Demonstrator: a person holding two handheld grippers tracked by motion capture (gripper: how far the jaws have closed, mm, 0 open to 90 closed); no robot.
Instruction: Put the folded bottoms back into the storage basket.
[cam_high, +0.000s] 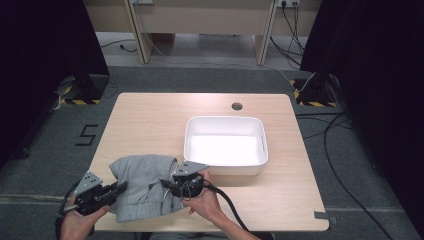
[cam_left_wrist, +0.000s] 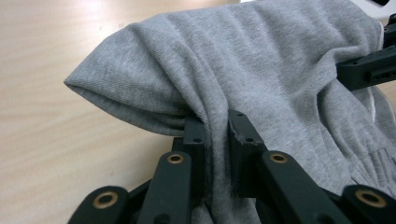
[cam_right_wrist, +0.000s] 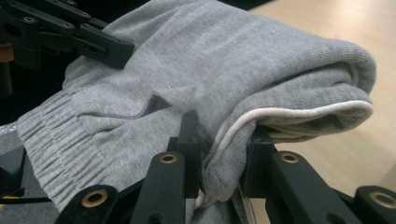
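Grey sweater: folded bundle at lower left of the high view, on the near edge of the table, left of the white tub. Long axis runs left to right between the two tools; ribbed hem hangs toward the bottom edge.

Left gripper: jaws pinched tight on a fold of the sweater's left side.

Right gripper: jaws clamped on the white-piped edge at its right side.

Light wood table at frame centre, round cable hole near its far edge. Grey carpet floor, a black "5" marked at left. Dark curtains upper left and upper right; hazard-striped stand bases; cables trailing right.
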